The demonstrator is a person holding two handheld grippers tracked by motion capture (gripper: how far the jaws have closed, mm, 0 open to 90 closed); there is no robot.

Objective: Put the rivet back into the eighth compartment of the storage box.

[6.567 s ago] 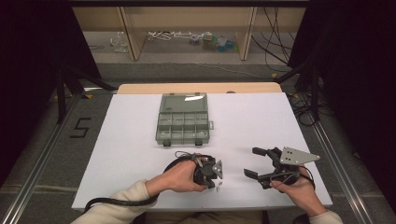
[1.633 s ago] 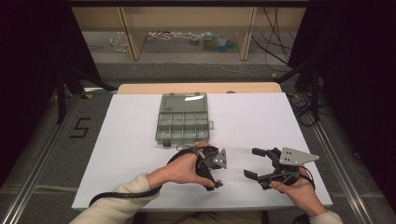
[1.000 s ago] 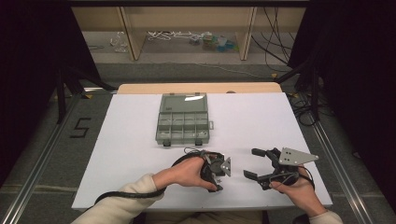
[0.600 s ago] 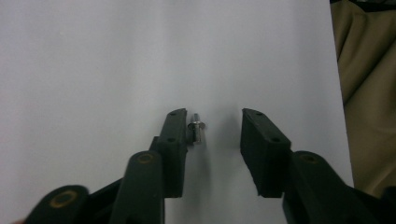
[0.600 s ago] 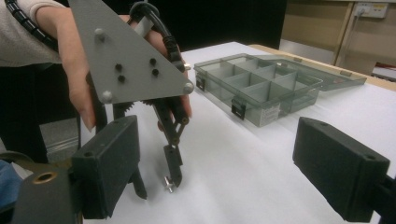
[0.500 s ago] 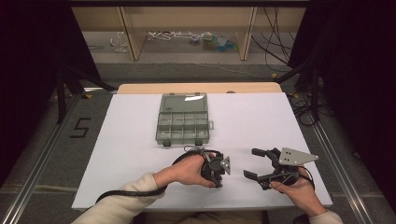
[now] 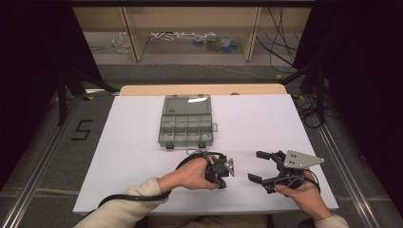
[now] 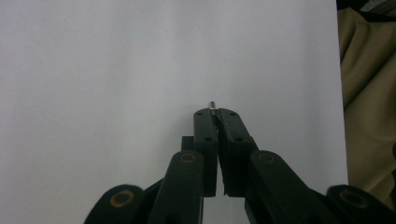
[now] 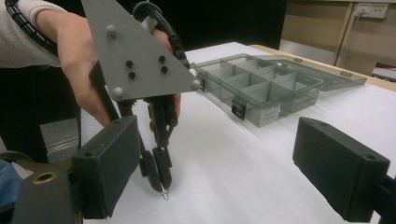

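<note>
My left gripper (image 7: 221, 183) points straight down at the white table (image 7: 119, 156) near its front edge. Its jaws have just been closing and now stand shut on a small metal pin (image 8: 212, 104). The pin's tip pokes out past the fingertips (image 8: 205, 122) and touches the table. In the right gripper view, the left gripper (image 9: 161, 179) holds the pin (image 9: 164, 195) upright on the sheet. My right gripper (image 7: 256, 166) rests to its right, open and with nothing between its pads (image 9: 109, 163).
A grey plastic compartment box (image 7: 186, 124) lies open mid-table, its lid folded back; the box (image 9: 261, 88) looks empty from the right gripper view. A black cable trails from the left forearm off the front edge. Dark floor and shelving surround the table.
The left hand has drifted a little toward the near edge since the earliest frames and has kept still lately. The right gripper has not moved.
</note>
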